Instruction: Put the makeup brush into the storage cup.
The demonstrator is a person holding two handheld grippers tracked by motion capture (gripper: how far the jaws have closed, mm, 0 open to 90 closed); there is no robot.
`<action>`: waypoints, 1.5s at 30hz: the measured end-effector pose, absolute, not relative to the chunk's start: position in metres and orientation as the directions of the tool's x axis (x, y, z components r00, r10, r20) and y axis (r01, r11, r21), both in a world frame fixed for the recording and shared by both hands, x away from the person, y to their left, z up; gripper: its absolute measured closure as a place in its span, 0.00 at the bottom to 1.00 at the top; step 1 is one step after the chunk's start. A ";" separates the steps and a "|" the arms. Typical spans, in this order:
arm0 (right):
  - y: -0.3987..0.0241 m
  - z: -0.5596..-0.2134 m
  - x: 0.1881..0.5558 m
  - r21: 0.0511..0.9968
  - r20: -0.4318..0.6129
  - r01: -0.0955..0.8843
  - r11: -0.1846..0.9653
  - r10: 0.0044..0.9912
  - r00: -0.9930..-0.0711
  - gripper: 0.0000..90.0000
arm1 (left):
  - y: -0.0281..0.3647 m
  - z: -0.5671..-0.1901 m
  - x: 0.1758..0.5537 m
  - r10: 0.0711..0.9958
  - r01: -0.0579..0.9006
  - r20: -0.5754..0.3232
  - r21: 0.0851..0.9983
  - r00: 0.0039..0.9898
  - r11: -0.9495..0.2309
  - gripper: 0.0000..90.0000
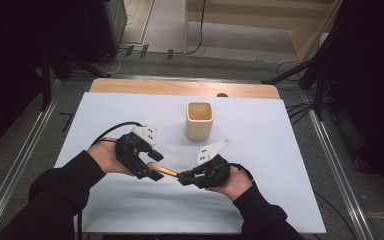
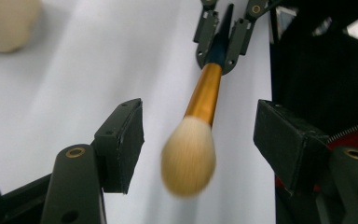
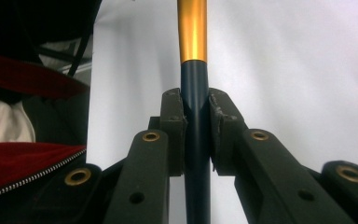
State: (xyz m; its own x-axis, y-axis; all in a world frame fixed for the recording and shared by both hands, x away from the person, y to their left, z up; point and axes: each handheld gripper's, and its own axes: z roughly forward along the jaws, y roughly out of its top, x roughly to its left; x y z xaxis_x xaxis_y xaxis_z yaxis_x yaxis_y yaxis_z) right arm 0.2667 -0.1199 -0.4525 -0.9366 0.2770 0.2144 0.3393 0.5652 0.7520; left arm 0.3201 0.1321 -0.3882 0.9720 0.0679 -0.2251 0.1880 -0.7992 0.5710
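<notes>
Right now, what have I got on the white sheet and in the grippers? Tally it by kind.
Makeup brush, clamped by its dark handle in the right gripper: 1
Beige square cup standing on the white sheet: 1
Grippers, counting the left gripper, jaws apart around the bristles: 2
Total: 4

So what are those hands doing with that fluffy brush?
A person holds tongs in each hand over a white table. The right tongs are clamped on the dark handle of a makeup brush. The left tongs are open, with the brush's fluffy tip between them but not touched. A beige square cup stands upright farther back, apart from both.
</notes>
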 end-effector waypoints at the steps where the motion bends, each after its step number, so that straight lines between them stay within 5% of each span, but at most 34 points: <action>1: -0.122 -0.452 0.267 0.754 0.218 0.345 0.559 0.283 -0.934 0.88 | 0.134 -0.388 0.320 0.074 0.193 -0.222 0.583 0.972 -0.789 0.38; 31: -0.165 -0.445 0.269 0.807 0.254 0.434 0.400 0.429 -0.867 0.88 | 0.161 -0.411 0.305 0.281 0.413 -0.307 0.742 0.909 -0.528 0.39; 45: -0.162 -0.445 0.265 0.832 0.274 0.444 0.331 0.451 -0.849 0.88 | 0.161 -0.413 0.290 0.309 0.423 -0.313 0.805 0.898 -0.416 0.38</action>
